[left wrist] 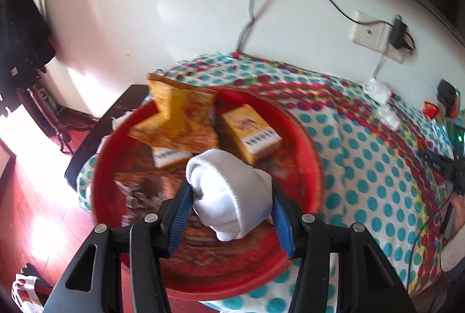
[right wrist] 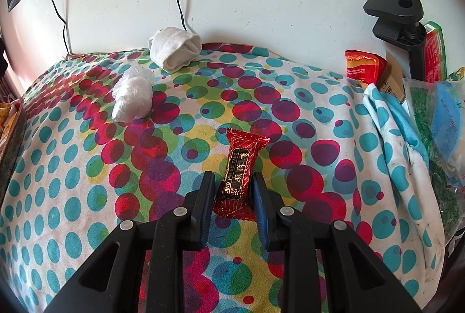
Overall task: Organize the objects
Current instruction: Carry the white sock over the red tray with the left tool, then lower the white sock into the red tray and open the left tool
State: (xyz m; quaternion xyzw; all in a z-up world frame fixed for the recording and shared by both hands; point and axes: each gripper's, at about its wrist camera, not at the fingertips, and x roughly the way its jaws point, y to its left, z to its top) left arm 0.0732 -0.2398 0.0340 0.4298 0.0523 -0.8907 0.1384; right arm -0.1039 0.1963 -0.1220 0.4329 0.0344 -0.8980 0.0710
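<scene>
The left gripper point(left wrist: 231, 196) has its jaws clamped on a rolled white sock point(left wrist: 232, 190), held over the red tray point(left wrist: 308, 150) that already holds yellow packs point(left wrist: 252, 132), probably for dropping in. The right gripper point(right wrist: 234, 190) has its jaws closed around a red candy bar point(right wrist: 237, 176) lying on the spotted bench cloth point(right wrist: 87, 167), its long axis pointing away, along the fingers.
</scene>
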